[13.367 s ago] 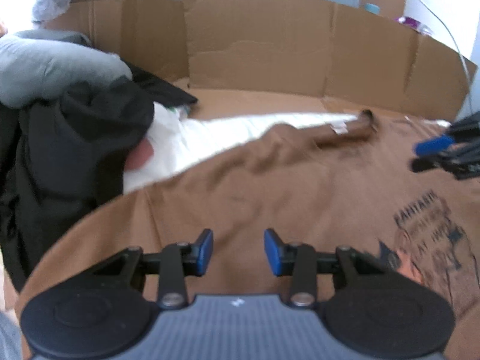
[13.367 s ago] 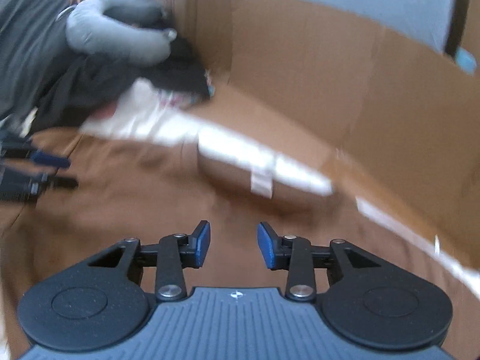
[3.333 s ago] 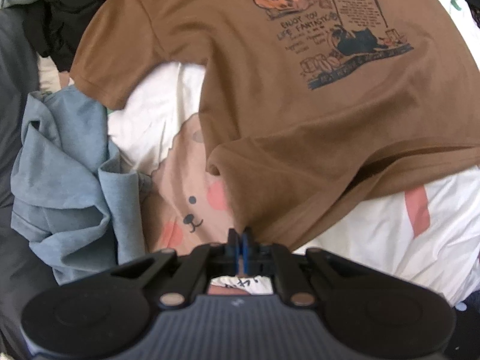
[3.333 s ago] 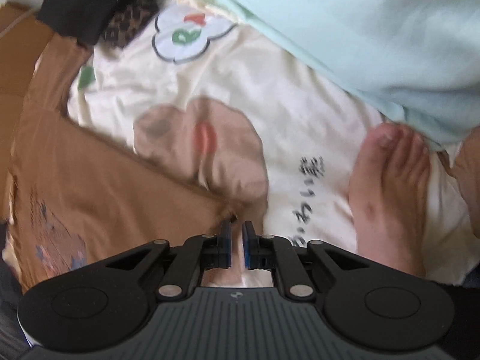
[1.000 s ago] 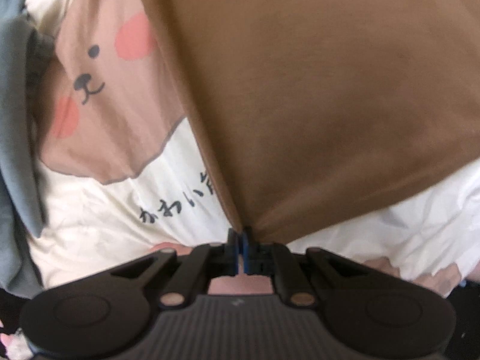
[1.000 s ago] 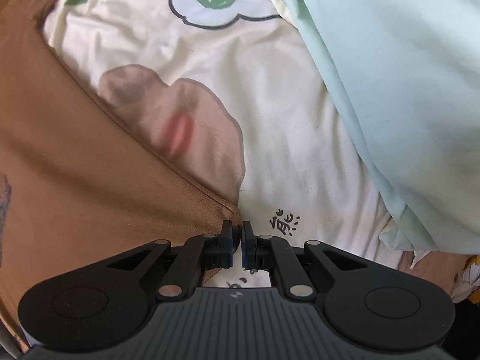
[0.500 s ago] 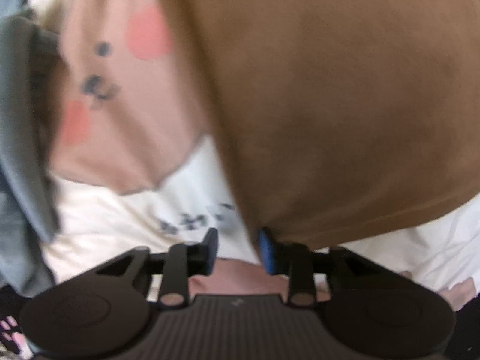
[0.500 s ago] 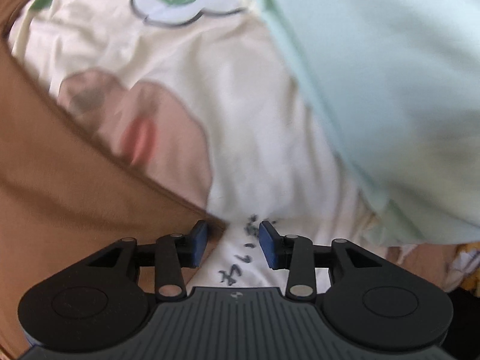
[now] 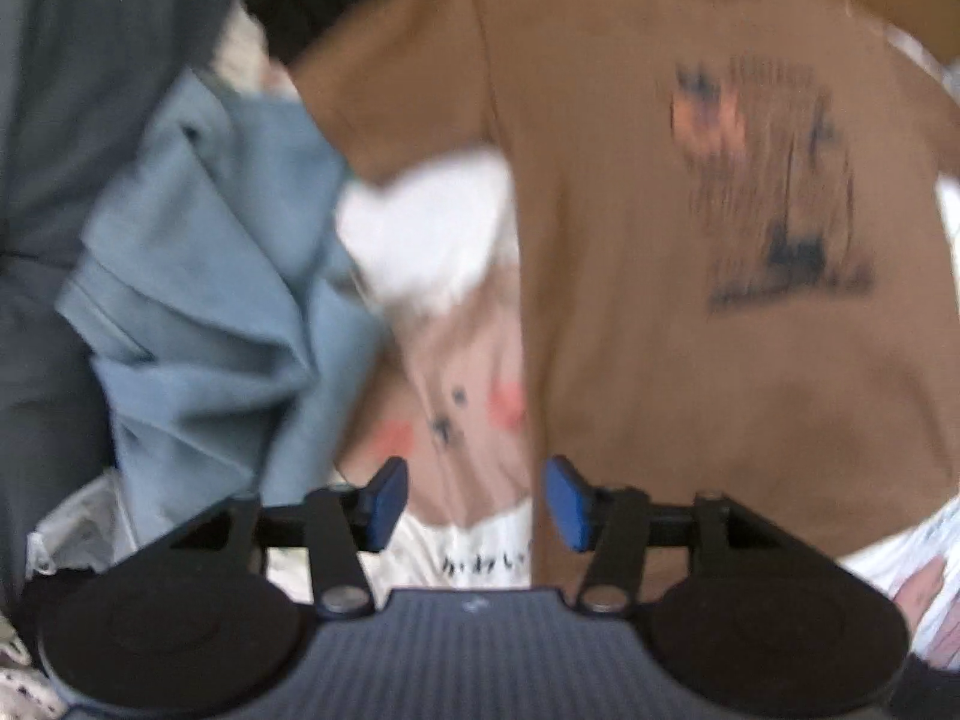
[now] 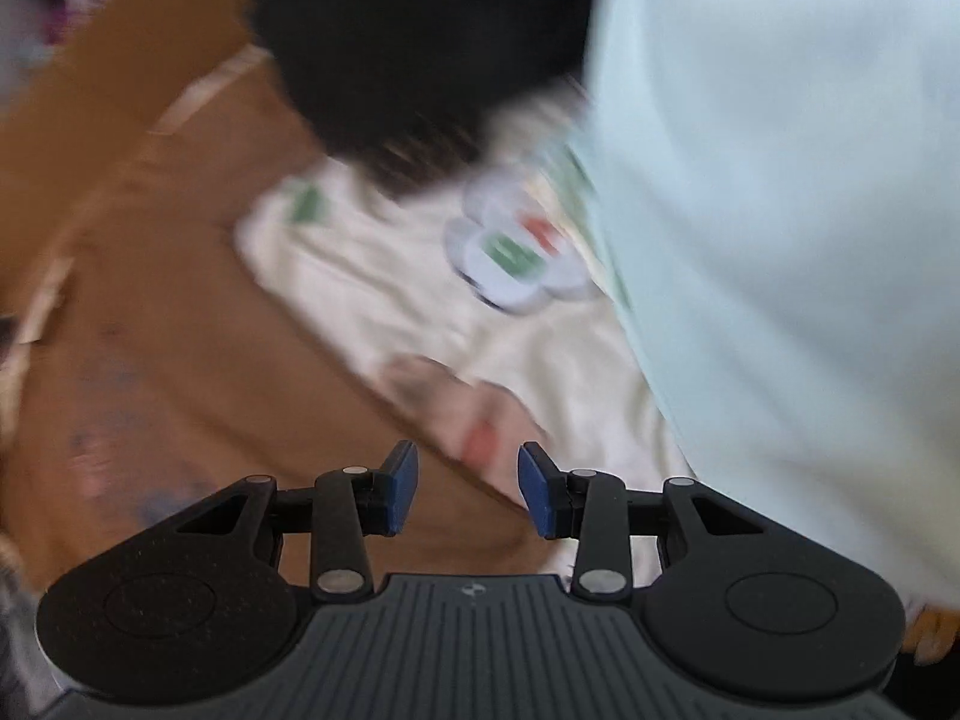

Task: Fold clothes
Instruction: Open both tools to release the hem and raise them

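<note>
While the brown shirt [image 9: 690, 312] lies flat on the printed sheet [image 9: 456, 396], blue cloth [image 9: 210, 276] crowds its left; your left gripper [image 9: 474, 501] is opening and your right gripper [image 10: 468, 489] is released, both empty, having dropped the hem pinched a second ago.

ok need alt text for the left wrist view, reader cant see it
Blurred view straight down past the left gripper, its blue-padded jaws opening with nothing between them, onto a brown printed T-shirt spread flat. It lies on a white sheet with a bear cartoon, with crumpled blue fabric at left.
</note>
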The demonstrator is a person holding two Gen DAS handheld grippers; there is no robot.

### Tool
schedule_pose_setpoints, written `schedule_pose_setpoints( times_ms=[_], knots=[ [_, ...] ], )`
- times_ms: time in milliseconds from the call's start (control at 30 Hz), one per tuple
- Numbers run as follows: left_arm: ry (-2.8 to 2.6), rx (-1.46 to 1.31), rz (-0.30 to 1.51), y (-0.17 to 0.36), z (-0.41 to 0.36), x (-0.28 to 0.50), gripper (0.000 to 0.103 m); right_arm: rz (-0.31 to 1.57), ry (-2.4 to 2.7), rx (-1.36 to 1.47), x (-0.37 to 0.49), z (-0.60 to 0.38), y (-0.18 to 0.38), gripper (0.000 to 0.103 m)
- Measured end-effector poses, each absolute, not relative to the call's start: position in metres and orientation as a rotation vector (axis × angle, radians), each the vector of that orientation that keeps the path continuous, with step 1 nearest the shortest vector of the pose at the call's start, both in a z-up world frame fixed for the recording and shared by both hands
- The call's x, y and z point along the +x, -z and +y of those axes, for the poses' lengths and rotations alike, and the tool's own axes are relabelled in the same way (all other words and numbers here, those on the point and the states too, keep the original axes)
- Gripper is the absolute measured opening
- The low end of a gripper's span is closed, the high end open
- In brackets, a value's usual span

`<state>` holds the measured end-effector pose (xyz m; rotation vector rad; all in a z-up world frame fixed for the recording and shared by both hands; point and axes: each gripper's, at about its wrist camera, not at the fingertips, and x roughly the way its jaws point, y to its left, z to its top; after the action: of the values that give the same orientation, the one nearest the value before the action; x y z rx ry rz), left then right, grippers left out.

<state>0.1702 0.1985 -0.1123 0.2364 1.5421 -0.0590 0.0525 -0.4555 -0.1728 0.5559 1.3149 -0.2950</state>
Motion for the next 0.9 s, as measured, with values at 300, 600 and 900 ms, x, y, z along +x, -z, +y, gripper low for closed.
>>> schedule_pose_setpoints(
  times_ms=[300,600,900],
  knots=[
    [0.069,0.228,1.419,0.045,0.189,0.190,0.063,1.210,0.136,0.415,0.064,-0.460,0.068,0.052],
    [0.102,0.209,1.279,0.044,0.172,0.209,0.063,1.124,0.060,0.387,0.076,-0.456,0.064,0.052],
    [0.062,0.220,1.215,0.084,0.176,0.255,0.063,1.044,-0.077,0.247,0.124,-0.425,0.087,0.052]
  ],
)
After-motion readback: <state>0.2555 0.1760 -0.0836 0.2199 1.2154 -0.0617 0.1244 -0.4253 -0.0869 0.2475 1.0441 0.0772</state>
